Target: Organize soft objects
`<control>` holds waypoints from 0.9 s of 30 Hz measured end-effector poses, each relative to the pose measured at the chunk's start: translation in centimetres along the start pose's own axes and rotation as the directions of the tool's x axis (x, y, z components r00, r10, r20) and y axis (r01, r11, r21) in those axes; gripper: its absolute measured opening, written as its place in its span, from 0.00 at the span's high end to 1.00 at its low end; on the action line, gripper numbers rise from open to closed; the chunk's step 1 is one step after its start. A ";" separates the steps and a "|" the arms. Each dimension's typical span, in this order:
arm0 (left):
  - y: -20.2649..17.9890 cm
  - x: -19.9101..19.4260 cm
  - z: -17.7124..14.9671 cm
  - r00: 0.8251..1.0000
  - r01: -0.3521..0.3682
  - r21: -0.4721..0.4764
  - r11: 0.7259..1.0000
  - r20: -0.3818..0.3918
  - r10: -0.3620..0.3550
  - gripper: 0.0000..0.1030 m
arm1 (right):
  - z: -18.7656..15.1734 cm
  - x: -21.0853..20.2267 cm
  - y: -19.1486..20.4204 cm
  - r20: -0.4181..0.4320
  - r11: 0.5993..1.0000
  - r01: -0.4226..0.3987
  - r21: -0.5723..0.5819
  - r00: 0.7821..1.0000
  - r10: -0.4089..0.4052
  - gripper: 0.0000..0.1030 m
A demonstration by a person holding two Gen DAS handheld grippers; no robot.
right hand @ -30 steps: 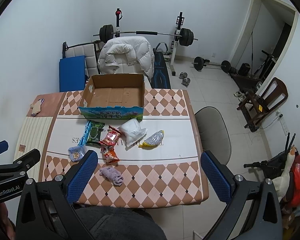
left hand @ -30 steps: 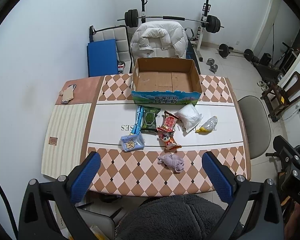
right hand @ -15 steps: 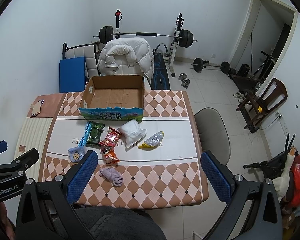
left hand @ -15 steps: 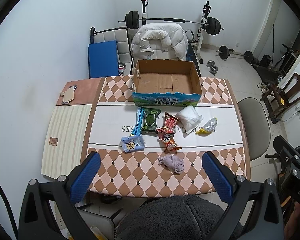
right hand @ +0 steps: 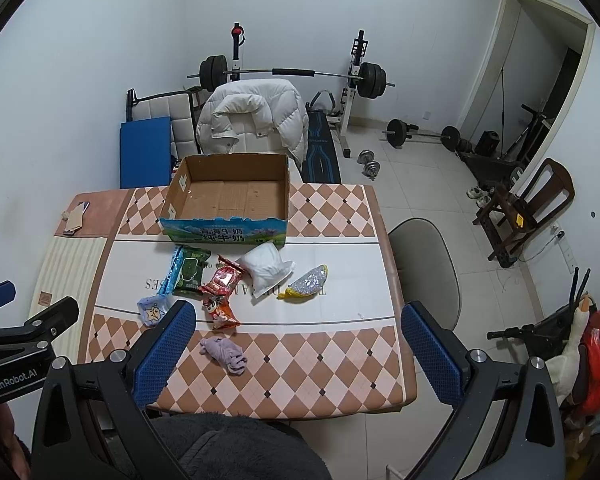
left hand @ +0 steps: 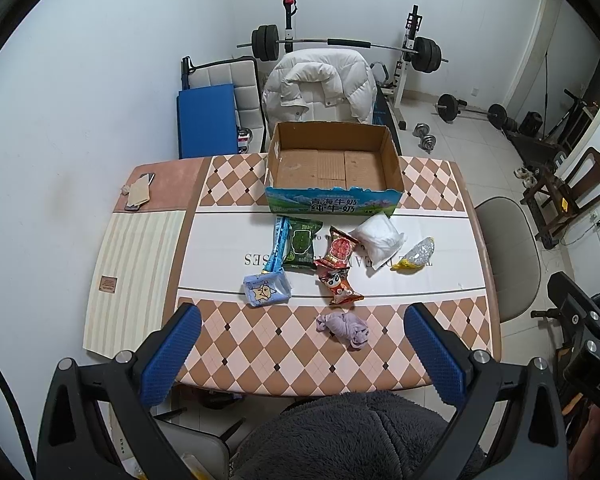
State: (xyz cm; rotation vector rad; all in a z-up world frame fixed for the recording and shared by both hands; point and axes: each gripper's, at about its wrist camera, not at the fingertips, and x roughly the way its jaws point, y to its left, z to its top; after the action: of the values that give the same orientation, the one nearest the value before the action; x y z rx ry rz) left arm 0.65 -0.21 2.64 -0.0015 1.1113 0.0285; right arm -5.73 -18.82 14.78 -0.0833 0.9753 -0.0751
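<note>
An open, empty cardboard box (left hand: 334,160) (right hand: 230,194) stands at the table's far side. In front of it lie several soft items: a green wipes pack (left hand: 301,243) (right hand: 191,270), a red snack bag (left hand: 337,252) (right hand: 222,280), a white plastic bag (left hand: 381,239) (right hand: 266,268), a silver-yellow pouch (left hand: 416,254) (right hand: 308,282), a light blue pouch (left hand: 266,289) (right hand: 152,309), an orange snack bag (left hand: 340,286) (right hand: 220,311) and a purple cloth (left hand: 345,327) (right hand: 224,352). My left gripper (left hand: 303,354) and right gripper (right hand: 296,350) are both open and empty, held high above the table's near edge.
The table (left hand: 420,360) has a checkered cover. A phone and card (left hand: 138,192) lie at its far left. A grey chair (right hand: 424,268) stands to the right. A white jacket on a chair (left hand: 320,88) and a barbell rack (right hand: 292,74) are behind.
Both grippers have drifted back slightly; the table and box sit a little lower in both views. Nothing was taken hold of.
</note>
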 end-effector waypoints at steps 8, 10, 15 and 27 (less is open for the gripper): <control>0.0 0.0 -0.2 1.000 -0.001 0.001 1.000 0.003 0.001 0.00 | -0.1 -0.1 0.0 0.004 1.000 0.002 -0.001 1.000 -0.002 0.00; 0.0 0.0 -0.3 1.000 -0.001 0.001 1.000 0.004 0.001 0.00 | 0.1 -0.1 0.0 0.002 1.000 0.002 -0.001 1.000 -0.002 0.00; 0.0 0.0 -0.4 1.000 0.000 0.001 1.000 0.007 0.000 0.00 | -0.2 -0.1 0.0 0.006 1.000 0.000 -0.001 1.000 0.000 0.00; 0.3 -0.6 1.4 1.000 0.004 -0.005 1.000 0.008 -0.004 0.00 | 0.1 -0.4 -0.2 0.012 1.000 0.001 -0.004 1.000 -0.001 0.00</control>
State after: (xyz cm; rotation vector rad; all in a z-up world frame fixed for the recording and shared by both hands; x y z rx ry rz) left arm 1.61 0.12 3.77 -0.0084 1.1029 0.0273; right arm -5.89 -19.00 15.15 -0.0874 0.9636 -0.0737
